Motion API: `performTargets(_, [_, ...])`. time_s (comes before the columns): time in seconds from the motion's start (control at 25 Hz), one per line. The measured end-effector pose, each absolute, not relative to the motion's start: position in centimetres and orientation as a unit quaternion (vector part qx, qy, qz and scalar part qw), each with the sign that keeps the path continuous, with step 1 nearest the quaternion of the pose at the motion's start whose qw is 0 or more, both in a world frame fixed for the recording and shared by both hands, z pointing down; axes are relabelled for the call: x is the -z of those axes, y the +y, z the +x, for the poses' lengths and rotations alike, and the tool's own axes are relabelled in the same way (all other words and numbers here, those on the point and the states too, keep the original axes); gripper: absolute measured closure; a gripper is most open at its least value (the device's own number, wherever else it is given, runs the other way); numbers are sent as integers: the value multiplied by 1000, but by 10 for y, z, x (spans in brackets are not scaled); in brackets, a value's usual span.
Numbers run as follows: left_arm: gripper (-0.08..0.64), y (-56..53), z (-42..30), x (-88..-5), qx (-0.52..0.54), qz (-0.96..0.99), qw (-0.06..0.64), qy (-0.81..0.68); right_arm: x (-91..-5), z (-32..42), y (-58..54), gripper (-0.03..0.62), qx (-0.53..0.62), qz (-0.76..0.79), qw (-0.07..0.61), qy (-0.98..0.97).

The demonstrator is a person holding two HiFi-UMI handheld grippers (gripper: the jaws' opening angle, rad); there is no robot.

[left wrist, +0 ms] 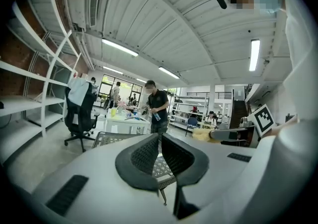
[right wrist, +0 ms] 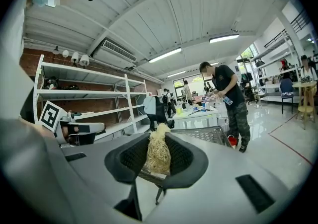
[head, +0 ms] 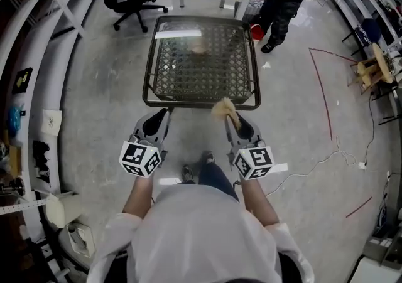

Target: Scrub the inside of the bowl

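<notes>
Right now I stand at the near edge of the mesh-topped table (head: 202,105), with both grippers held short of it, so neither is over the work yet. My right gripper (right wrist: 158,138) is clamped on the scrubber (right wrist: 158,156), a pale yellow wad of tangled fibres. The 2 jaws pinch its lower half and leave a loose tuft sticking out past the tips. I judge that this grip suits the job, since the free end is the part that has to rub the inner wall while the jaws stay clear of the rim. My left gripper (left wrist: 159,138) carries nothing. Its jaws meet at the tips with only the table's mesh showing through the gap below them. I judge that it is kept free to steady the bowl once scrubbing starts.

The bowl (head: 198,48) is my best reading of 1 small, pale brownish round shape on the far half of the table, roughly centred left to right and well apart from both grippers. It is blurred in the head view, so I cannot tell its depth, its material or whether it sits upright, and neither gripper view shows it. Reaching it calls for carrying both grippers forward across the near half of the table
</notes>
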State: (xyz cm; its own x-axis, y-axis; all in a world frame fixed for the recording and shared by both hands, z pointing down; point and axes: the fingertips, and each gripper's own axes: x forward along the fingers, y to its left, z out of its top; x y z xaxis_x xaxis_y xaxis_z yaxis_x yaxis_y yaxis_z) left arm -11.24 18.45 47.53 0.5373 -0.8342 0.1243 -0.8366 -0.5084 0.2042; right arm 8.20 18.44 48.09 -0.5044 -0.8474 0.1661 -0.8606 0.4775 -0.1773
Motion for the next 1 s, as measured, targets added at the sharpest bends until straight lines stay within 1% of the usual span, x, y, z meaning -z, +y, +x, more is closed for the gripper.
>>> performTargets(0.36, [514,128,-106,-472,-3,859,121,-498,-477,90,122,492,-116,483,24,-868])
performTargets(1.0, [514,28,-66,-472,-1,836,119,-536,-477,118,16,492,-112,428,27,-897])
